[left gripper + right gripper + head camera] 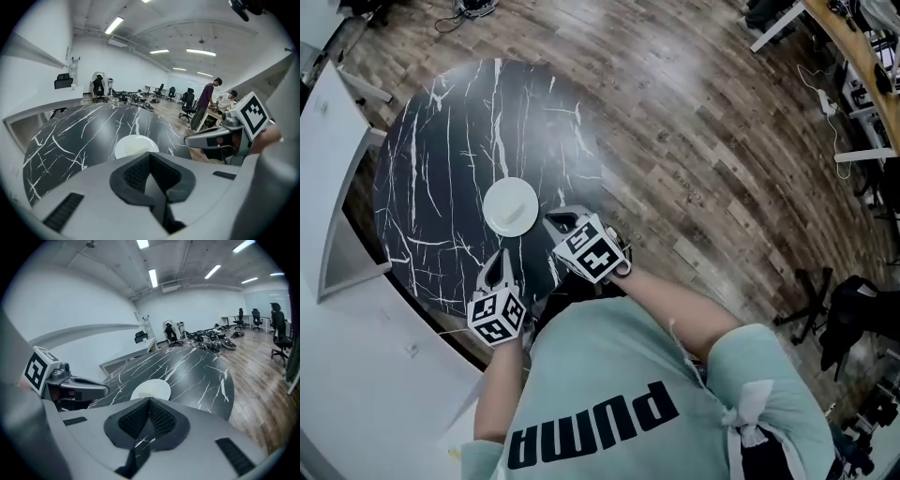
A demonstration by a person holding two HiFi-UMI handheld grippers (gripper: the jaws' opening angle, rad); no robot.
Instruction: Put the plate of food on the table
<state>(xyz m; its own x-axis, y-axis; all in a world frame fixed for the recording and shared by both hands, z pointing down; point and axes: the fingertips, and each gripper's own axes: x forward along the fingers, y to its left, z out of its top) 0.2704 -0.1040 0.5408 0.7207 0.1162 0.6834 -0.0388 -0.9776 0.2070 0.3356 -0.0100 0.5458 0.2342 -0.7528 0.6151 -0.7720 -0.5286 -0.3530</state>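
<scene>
A white plate lies on the round black marble table, near its front edge; what is on it is too pale to make out. My left gripper hovers just short of the plate, shut with nothing in it. My right gripper sits at the plate's right rim, apart from it, also shut and empty. In the left gripper view the plate lies just beyond the closed jaws, with the right gripper alongside. The right gripper view shows the plate past its closed jaws.
A white counter runs along the table's left and near side. Wooden floor spreads to the right, with a dark office chair and desks at the far right. Two people stand at a distant desk.
</scene>
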